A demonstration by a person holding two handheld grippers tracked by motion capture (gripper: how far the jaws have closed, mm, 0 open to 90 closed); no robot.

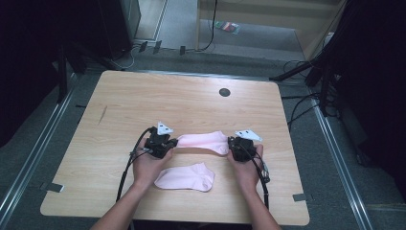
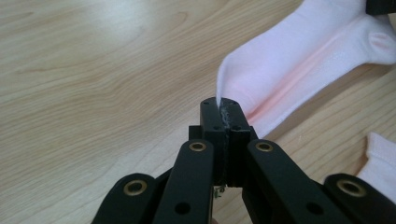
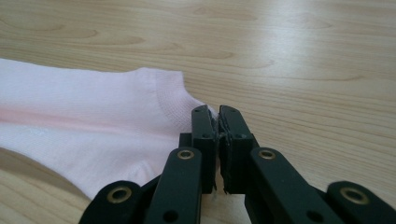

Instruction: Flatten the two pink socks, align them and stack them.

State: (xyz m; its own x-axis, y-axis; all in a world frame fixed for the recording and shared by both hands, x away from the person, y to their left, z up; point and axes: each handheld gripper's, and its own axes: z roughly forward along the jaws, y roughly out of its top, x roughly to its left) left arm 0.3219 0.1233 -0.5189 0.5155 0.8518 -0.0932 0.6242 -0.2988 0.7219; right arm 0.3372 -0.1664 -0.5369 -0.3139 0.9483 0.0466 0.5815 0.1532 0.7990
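Between the clenched jaws of left gripper (image 2: 223, 105) and right gripper (image 3: 217, 114): pink sock (image 1: 203, 142), pinched by thin edges, likely to slip if tugged apart.

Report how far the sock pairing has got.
Done: each end of the far pink sock is pinched, by the left hand-held gripper and right hand-held gripper. In hand: it stretches between them. Left: probably laying it on the near pink sock, lying apart.
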